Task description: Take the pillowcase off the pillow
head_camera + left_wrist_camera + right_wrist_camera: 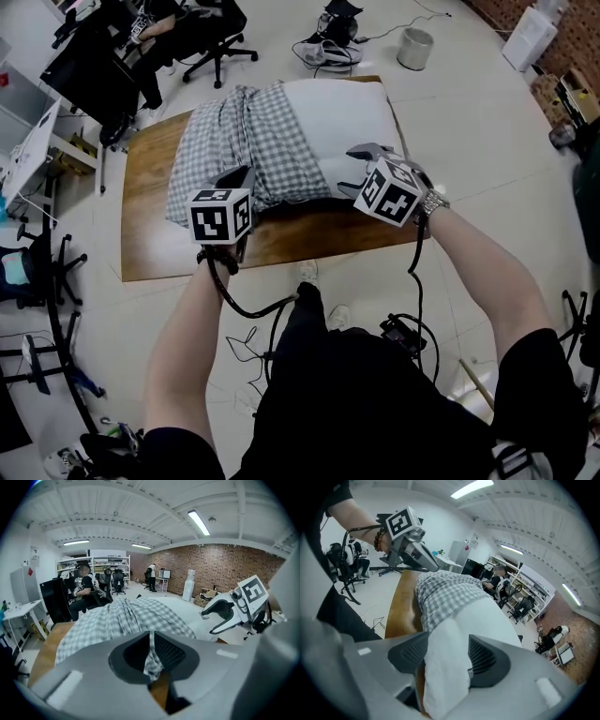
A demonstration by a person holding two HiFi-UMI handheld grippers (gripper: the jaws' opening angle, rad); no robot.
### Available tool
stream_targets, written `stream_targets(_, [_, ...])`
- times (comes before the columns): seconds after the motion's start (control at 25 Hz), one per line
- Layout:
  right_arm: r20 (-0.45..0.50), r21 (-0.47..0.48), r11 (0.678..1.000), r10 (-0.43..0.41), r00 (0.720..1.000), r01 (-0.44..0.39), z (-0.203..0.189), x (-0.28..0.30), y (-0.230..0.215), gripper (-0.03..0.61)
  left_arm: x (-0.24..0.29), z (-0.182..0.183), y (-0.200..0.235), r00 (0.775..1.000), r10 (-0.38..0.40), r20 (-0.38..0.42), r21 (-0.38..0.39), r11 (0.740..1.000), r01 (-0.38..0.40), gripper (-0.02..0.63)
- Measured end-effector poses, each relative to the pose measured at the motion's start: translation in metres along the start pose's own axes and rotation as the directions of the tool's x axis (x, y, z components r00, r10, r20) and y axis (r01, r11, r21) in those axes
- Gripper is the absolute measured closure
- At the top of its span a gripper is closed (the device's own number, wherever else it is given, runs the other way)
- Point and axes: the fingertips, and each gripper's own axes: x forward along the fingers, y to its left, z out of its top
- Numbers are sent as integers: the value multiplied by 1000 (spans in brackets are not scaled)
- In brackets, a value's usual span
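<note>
A white pillow (347, 117) lies on a wooden table (150, 225), its left half still inside a grey-and-white checked pillowcase (248, 141). My left gripper (240, 180) sits at the case's near edge, shut on a pinched fold of the checked cloth (151, 660). My right gripper (359, 169) is at the pillow's bare near edge. In the right gripper view a thick roll of white pillow (450, 667) fills the gap between the jaws and touches both pads. Each gripper shows in the other's view: the right gripper (213, 620) and the left gripper (431, 564).
The near table edge (281, 253) runs just below both grippers. Black office chairs (211, 37) and a seated person (84, 585) are beyond the far left corner. A grey bucket (414, 47) and cables lie on the floor behind the table. A cable (253, 305) hangs from my left gripper.
</note>
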Motion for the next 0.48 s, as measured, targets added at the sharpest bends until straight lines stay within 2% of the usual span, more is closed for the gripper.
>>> stream_targets(0.12, [-17, -42, 999, -34, 999, 33, 1, 11, 4, 301, 3, -22, 6, 1000, 22, 0, -57, 998, -22, 508])
stream_targets(0.28, [-41, -107, 992, -76, 996, 71, -1, 22, 10, 299, 10, -55, 13, 997, 60, -42, -137, 988, -65, 381])
stream_targets(0.4, [-55, -144, 984, -112, 992, 103, -7, 28, 13, 298, 18, -81, 11, 994, 76, -75, -193, 977, -89, 325])
stream_targets(0.48, [-62, -178, 976, -141, 988, 128, -8, 33, 14, 296, 25, -95, 10, 992, 82, -97, -219, 970, -101, 312])
